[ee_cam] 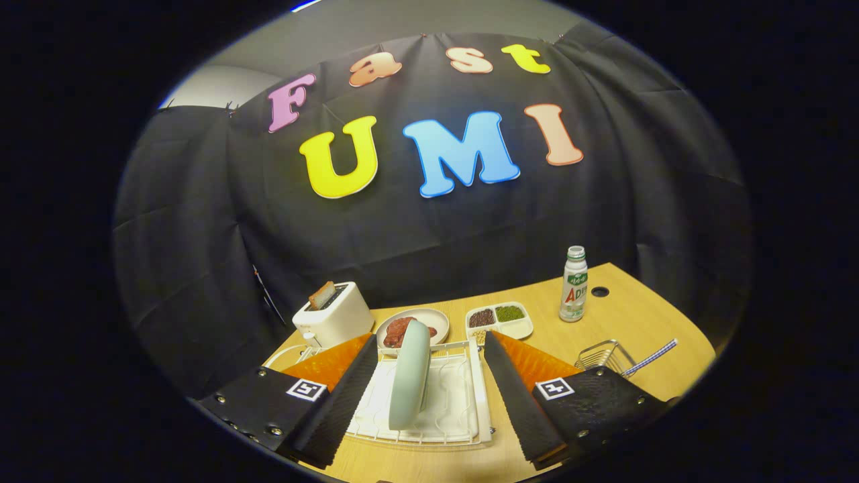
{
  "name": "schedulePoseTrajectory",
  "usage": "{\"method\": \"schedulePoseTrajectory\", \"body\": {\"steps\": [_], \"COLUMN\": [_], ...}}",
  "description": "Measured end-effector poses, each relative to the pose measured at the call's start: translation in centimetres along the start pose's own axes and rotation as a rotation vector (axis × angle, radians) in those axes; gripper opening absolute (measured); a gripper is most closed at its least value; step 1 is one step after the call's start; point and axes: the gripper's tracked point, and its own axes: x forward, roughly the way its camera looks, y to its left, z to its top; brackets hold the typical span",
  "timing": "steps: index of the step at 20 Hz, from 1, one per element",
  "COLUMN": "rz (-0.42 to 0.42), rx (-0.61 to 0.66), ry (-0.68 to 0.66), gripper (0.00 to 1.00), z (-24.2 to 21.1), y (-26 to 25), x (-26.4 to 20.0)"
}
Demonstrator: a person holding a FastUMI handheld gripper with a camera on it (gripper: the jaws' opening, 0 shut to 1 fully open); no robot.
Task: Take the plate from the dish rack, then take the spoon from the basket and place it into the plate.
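The wooden counter (624, 315) carries everything, and the white wire dish rack (463, 396) serves as the landmark. Behind the dish rack stand a white toaster (333, 316) holding a slice of bread, a round dish of meat (429, 320), a divided tray (500, 320) and, farther right, a bottle (574, 284). To the right of the dish rack sits the wire basket (604, 355), with the spoon's checked handle (649, 357) sticking out. In the dish rack the pale green plate (411, 384) stands on edge. The hand-held gripper (429, 396) is spread wide, its fingers flanking the plate without touching it. The first step appears to be in hand; next, the fingers must close on the plate's rim and lift it out.
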Motion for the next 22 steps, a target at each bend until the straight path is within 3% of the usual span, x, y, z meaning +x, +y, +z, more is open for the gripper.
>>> {"method": "schedulePoseTrajectory", "body": {"steps": [6, 13, 14, 15, 16, 17, 22], "rz": [-0.034, -0.054, -0.07, -0.063, -0.066, -0.081, -0.211], "rx": [0.024, 0.06, 0.055, 0.06, 0.059, 0.048, -0.009], "ry": [0.173, 0.318, 0.333, 0.344, 0.357, 0.359, 0.396], "gripper": [0.98, 0.92, 0.84, 0.65, 0.62, 0.45, 0.34], "z": [-4.2, -7.9, -8.3, -8.6, -8.9, -8.9, -9.0], "y": [0.8, 1.1, 0.9, 1.0, 1.2, 0.8, -0.8], "x": [6.1, 9.5, 9.7, 10.0, 10.0, 10.3, 9.8]}}
